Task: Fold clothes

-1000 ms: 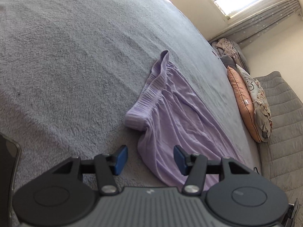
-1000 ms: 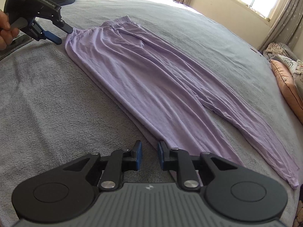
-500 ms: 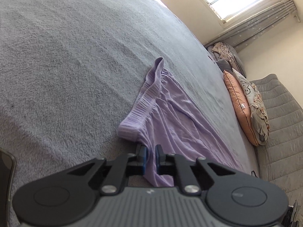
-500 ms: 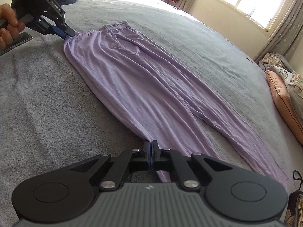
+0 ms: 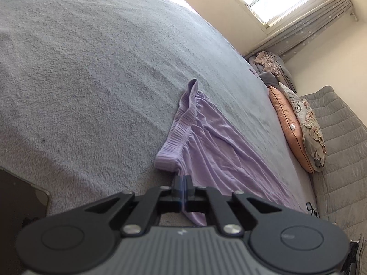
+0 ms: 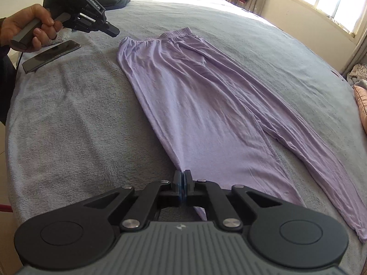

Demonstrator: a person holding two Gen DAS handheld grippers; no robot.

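Grey bed (image 6: pixel 68 119) carries the trousers (image 6: pixel 206 105) flat; my left gripper (image 5: pixel 182 178) pinches their waist corner, my right gripper (image 6: pixel 182 178) their near-side edge, so next I judge both must lift together and fold across.

I count 1 pair of purple trousers (image 6: pixel 206 105) | 2 grippers: left gripper (image 5: pixel 182 181), right gripper (image 6: pixel 182 176) | 1 phone (image 6: pixel 51 55) | 1 hand (image 6: pixel 29 27) | 1 orange cushion (image 5: pixel 290 128)
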